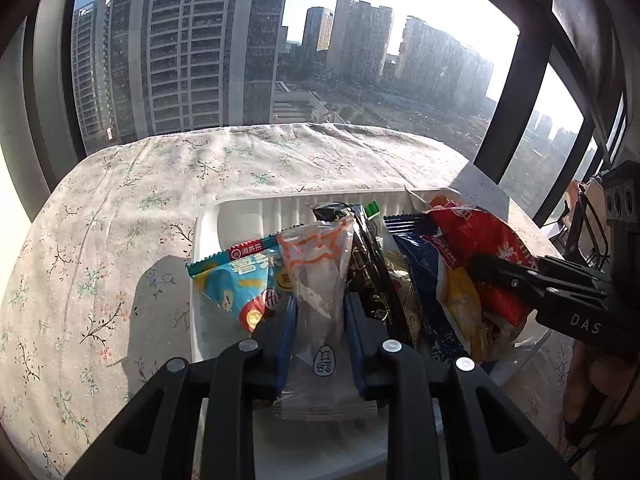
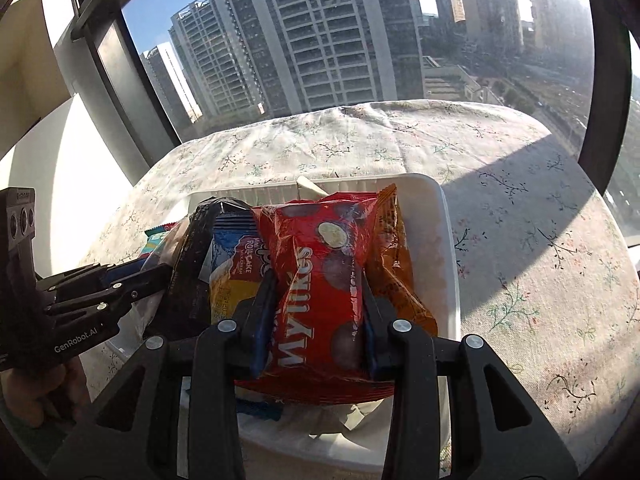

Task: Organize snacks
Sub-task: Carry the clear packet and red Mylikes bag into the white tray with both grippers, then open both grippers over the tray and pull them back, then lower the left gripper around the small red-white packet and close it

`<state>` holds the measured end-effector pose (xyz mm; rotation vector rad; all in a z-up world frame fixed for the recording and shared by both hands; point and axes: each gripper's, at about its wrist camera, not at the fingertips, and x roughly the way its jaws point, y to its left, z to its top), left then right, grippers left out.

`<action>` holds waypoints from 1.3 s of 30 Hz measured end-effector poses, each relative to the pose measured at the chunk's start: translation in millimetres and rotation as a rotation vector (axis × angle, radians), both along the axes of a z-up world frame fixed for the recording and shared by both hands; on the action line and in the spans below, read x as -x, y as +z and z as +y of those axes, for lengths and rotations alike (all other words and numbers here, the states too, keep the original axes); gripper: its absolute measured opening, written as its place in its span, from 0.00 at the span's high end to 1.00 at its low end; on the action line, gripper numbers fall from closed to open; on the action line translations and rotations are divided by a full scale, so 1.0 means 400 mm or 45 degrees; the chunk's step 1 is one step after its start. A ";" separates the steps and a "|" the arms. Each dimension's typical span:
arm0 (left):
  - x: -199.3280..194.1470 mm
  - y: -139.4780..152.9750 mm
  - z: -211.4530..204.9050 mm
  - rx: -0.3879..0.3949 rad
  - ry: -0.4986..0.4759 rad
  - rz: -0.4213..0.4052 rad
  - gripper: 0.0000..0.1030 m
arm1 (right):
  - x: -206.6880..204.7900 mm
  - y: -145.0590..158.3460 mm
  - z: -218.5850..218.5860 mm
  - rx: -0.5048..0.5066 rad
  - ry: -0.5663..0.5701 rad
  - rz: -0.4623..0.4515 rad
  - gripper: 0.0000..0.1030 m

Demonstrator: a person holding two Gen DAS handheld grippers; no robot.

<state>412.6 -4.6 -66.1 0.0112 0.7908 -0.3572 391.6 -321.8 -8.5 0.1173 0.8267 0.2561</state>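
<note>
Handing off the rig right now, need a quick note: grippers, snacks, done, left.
Left gripper: shut on the clear packet, over the white tray.
Right gripper: shut on the red Mylikes bag, over the same tray.
In the tray: teal packet, black packet, blue packet, roll cake bag, orange bag.
Done: no snacks visible on the tablecloth.
Left: probably seat both held packs and release.

— From the left wrist we look forward along the fingers, close above the white tray [image 1: 208,236], facing the far window [image 1: 304,40].
— From the right wrist we look likewise; both views share that tray [image 2: 448,240].
</note>
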 end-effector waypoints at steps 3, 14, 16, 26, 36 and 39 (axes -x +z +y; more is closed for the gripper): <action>0.000 -0.005 -0.004 -0.016 -0.002 -0.012 0.75 | -0.001 -0.008 0.007 0.018 0.001 -0.004 0.66; 0.019 0.033 0.010 0.025 0.005 -0.056 0.45 | 0.009 -0.005 0.013 0.039 0.021 -0.025 0.36; 0.023 0.041 0.011 0.025 0.009 -0.057 0.41 | 0.011 -0.004 0.009 0.045 0.014 -0.025 0.33; 0.102 0.155 0.049 0.069 0.042 -0.139 0.04 | 0.064 0.109 -0.006 0.033 0.004 -0.110 0.18; 0.323 0.098 -0.031 0.010 -0.056 -0.044 0.00 | 0.333 0.272 -0.103 -0.086 -0.029 -0.229 0.01; 0.391 0.059 -0.075 -0.005 -0.071 -0.003 0.00 | 0.436 0.251 -0.136 -0.119 -0.059 -0.202 0.01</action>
